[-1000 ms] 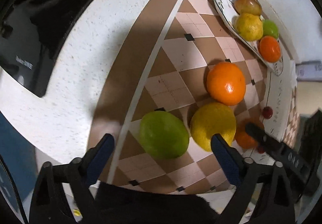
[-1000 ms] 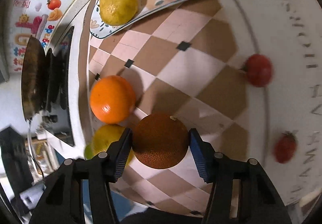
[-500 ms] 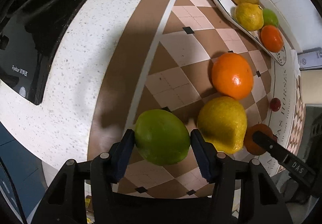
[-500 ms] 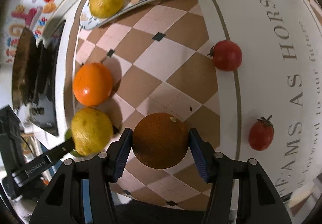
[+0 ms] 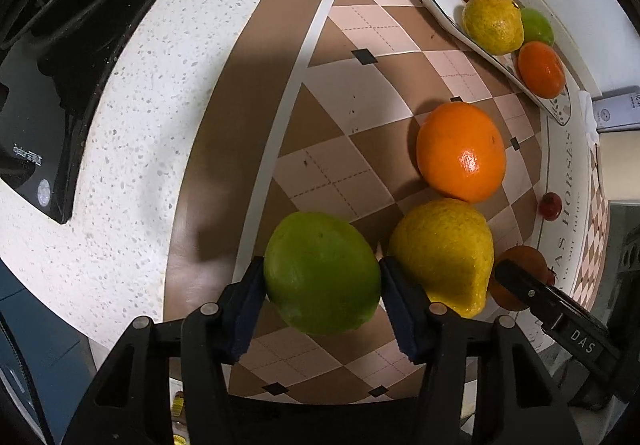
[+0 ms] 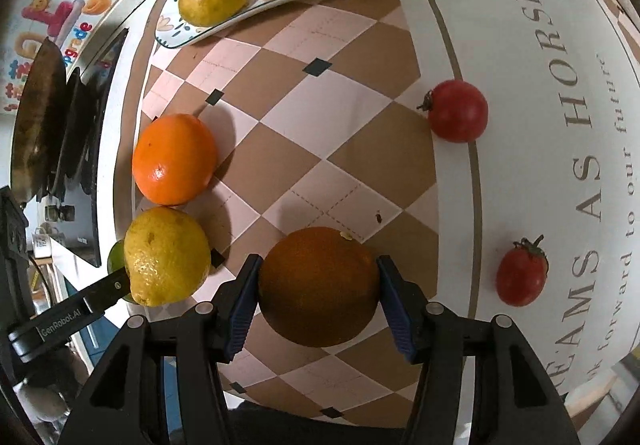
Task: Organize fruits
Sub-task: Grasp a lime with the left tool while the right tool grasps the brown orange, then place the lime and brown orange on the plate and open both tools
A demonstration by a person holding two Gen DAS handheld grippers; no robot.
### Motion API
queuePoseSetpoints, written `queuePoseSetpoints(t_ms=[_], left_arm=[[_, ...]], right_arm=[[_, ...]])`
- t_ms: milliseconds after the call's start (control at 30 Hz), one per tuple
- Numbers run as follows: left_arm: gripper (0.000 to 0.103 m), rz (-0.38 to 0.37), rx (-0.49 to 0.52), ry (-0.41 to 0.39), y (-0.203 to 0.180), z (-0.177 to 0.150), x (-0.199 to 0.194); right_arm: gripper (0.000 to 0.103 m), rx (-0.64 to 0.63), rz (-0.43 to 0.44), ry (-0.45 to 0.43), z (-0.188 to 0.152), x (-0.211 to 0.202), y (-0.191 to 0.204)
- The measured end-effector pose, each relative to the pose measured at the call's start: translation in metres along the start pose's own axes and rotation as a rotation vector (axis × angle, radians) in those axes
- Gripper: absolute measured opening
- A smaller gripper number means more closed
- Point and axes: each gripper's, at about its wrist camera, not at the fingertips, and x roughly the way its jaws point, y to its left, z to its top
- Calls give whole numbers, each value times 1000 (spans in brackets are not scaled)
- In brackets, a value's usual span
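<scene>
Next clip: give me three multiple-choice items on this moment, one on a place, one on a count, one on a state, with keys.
1. Where does the yellow lemon lie?
A. on the plate
B. on the mat beside the bright orange
C. in a tool

2. How many small red tomatoes lie on the mat?
A. one
B. two
C. four

3. What does the left tool hold?
A. nothing
B. a tomato
C. the green fruit

Key: 1 B, it sits by the bright orange. 2 B, two show in the right wrist view. 3 C, both pads press the green fruit.
</scene>
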Motion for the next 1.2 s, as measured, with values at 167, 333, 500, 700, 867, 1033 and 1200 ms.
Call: queuePoseSetpoints(t_ms=[167, 333, 500, 700, 867, 1033, 1200], left_arm=[[53, -28, 3, -40, 1, 6, -30], [53, -104, 27, -145, -19, 37, -88], [54, -114, 88, -224, -49, 101, -120], [54, -44, 106, -193, -75, 186, -99], [54, -16, 74, -81, -79, 233, -60], [54, -16, 22, 24, -76, 254, -27], [54, 15, 28, 54, -83, 260, -16]], right_arm=[[59, -16, 6, -39, 0, -11, 8], [59, -7, 78, -136, 16, -55, 14], [59, -13, 112, -242, 70, -100, 18], [59, 31, 64, -283, 162, -105, -10], [59, 84, 33, -223, 221, -76, -38], [59, 124, 50, -158, 244, -55, -57], [59, 132, 26, -113, 256, -37, -60]])
